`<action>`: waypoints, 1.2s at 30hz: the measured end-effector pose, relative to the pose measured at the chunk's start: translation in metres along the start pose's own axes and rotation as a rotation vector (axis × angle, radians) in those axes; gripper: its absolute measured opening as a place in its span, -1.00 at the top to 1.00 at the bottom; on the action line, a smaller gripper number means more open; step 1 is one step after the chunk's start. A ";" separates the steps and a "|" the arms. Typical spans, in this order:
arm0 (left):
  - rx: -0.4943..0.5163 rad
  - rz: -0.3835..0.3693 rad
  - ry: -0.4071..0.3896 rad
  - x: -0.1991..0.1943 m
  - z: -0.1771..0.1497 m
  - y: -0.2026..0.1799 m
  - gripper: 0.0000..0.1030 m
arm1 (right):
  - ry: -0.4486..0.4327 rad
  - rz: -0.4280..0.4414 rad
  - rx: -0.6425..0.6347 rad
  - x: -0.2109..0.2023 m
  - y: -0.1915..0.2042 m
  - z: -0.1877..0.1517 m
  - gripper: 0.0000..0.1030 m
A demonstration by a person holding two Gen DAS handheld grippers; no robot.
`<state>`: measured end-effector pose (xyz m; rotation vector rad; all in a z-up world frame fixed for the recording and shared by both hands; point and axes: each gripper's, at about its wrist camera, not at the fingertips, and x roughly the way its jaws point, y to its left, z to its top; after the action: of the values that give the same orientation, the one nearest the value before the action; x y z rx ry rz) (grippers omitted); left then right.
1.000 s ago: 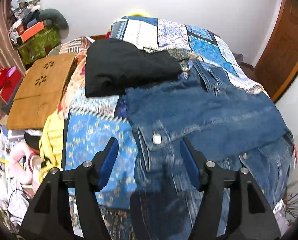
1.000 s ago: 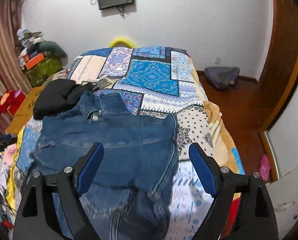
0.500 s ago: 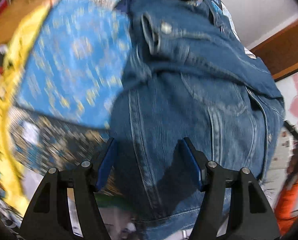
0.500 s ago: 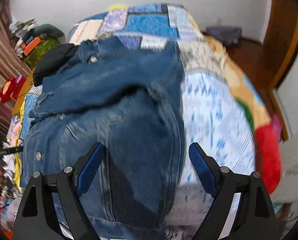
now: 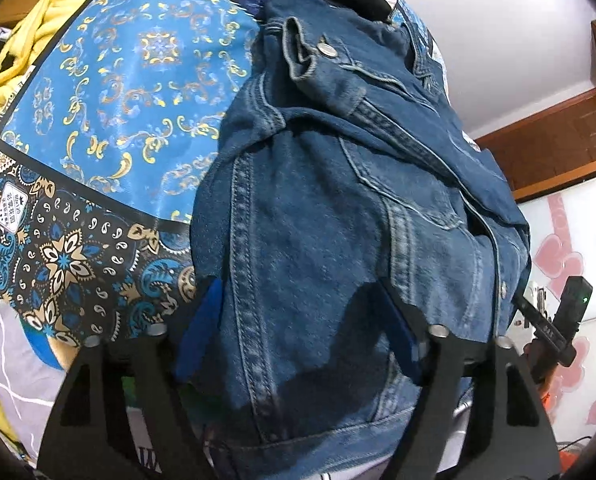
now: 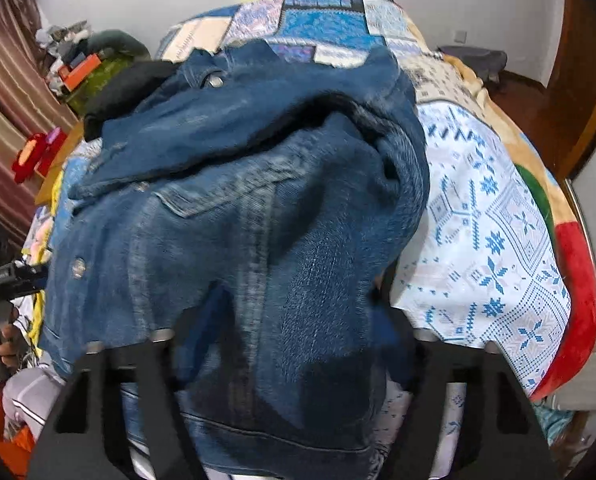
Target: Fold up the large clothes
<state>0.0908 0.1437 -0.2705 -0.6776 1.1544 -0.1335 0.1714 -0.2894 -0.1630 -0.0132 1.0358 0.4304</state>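
A blue denim jacket (image 5: 338, 208) lies on the bed with its hem hanging over the near edge; it also fills the right wrist view (image 6: 258, 200). My left gripper (image 5: 298, 320) is open, its blue-padded fingers (image 5: 202, 320) straddling the jacket's lower left part, the cloth lying between and partly over them. My right gripper (image 6: 298, 328) is open too, its fingers (image 6: 390, 320) half hidden by the jacket's lower right part draped between them. The other gripper shows at the edge of each view (image 5: 558, 332) (image 6: 2, 280).
The bed has a patchwork quilt (image 5: 130, 92) and a white and blue patterned blanket (image 6: 498, 248). A black garment (image 6: 134, 80) lies behind the jacket. Yellow cloth (image 5: 26, 52) lies at the left edge. Clutter and boxes (image 6: 78, 68) stand by the curtain; a wooden door (image 6: 586, 92) at right.
Both grippers have dropped from above the bed down to the jacket's near hem. The jacket's lower edge now lies between the fingers of each gripper, which stay open.
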 end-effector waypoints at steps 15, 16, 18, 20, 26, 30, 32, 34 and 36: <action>0.164 0.019 -0.106 -0.054 0.040 -0.067 0.78 | -0.141 0.140 0.035 -0.045 0.005 0.042 0.81; 0.166 0.015 -0.121 -0.058 0.047 -0.070 0.78 | -0.156 0.144 0.026 -0.047 0.005 0.049 0.82; 0.178 0.007 -0.159 -0.067 0.060 -0.076 1.00 | -0.209 0.126 -0.008 -0.054 0.007 0.065 0.82; 0.187 -0.002 -0.230 -0.082 0.076 -0.079 1.00 | -0.249 0.094 -0.027 -0.051 0.004 0.076 0.82; 0.155 0.112 -0.264 -0.075 0.102 -0.066 0.99 | -0.179 0.028 0.048 -0.005 -0.020 0.094 0.82; 0.156 0.184 -0.166 -0.051 0.086 -0.050 0.49 | -0.117 0.027 0.049 0.005 -0.028 0.084 0.82; 0.157 0.208 -0.122 -0.041 0.074 -0.041 0.06 | -0.122 0.043 0.026 -0.004 -0.029 0.080 0.81; 0.137 0.214 -0.084 -0.035 0.062 -0.030 -0.04 | -0.108 0.078 -0.023 -0.014 -0.027 0.074 0.79; 0.112 0.203 -0.030 -0.031 0.053 -0.019 -0.04 | -0.105 0.094 -0.056 -0.022 -0.027 0.070 0.64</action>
<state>0.1287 0.1646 -0.2224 -0.4591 1.1708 -0.0161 0.2290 -0.3064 -0.1140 0.0084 0.9229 0.5402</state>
